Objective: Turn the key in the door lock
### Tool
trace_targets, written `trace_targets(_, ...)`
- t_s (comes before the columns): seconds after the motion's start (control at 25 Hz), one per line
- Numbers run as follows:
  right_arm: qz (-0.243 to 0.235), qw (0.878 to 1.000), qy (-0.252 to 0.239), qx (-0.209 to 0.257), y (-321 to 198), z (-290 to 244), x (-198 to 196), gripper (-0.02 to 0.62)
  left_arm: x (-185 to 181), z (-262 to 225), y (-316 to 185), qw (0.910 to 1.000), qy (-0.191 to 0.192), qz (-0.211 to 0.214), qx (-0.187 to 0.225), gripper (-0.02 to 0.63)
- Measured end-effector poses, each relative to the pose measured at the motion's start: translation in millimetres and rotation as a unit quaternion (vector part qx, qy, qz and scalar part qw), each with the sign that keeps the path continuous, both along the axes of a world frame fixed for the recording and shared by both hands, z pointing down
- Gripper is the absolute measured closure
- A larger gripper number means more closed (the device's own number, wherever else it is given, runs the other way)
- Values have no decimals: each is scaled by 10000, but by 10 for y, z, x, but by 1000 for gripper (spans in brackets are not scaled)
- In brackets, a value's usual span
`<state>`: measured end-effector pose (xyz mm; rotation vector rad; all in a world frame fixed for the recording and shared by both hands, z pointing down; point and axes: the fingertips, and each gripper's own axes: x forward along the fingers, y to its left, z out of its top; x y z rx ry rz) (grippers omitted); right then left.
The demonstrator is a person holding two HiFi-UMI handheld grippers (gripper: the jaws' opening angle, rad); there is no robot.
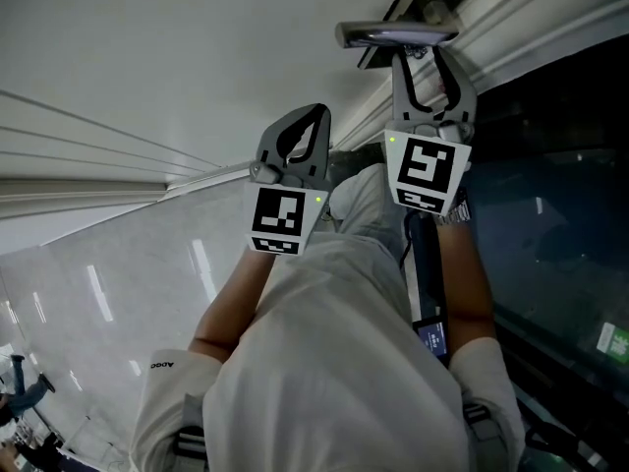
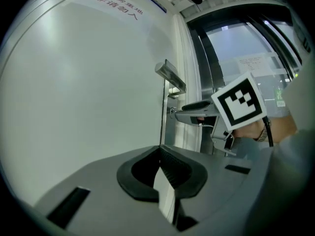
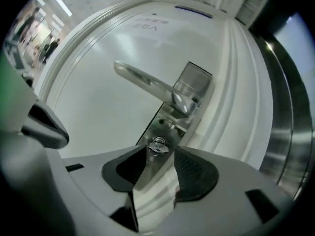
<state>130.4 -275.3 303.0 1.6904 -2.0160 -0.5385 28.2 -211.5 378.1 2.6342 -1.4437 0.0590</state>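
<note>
A small silver key (image 3: 158,146) sticks out of the lock in the steel plate (image 3: 170,122), below the lever handle (image 3: 147,82) of a white door (image 2: 83,92). My right gripper (image 3: 160,155) stands open, its dark pads either side of the key without pressing on it. In the head view the right gripper (image 1: 421,57) reaches up under the handle (image 1: 393,35) and hides the key. My left gripper (image 1: 313,116) hangs beside it, away from the lock. In its own view the left gripper (image 2: 160,151) is shut on nothing and faces the door's edge.
Dark glass panels (image 1: 560,214) and a steel frame (image 3: 288,132) run along the door's right side. The right gripper's marker cube (image 2: 240,104) shows in the left gripper view. Printed lettering (image 2: 118,8) sits high on the door. People stand far off in a lit hall (image 3: 47,45).
</note>
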Motion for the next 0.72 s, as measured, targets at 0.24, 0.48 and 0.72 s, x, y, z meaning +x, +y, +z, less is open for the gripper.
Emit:
trace_targets(0.24, 181, 9753, 2128, 562, -33, 2, -55, 442, -52, 21, -13, 10000, -10, -82, -27, 598)
trace_targets(0.48, 127, 9714, 2324, 471, -61, 37, -110, 462, -68, 30, 1, 9999, -15, -102, -39, 598)
trace_targets(0.72, 228, 9702, 2356, 511, -75, 28, -83, 520, -75, 39, -39, 9999, -6, -115, -46, 598)
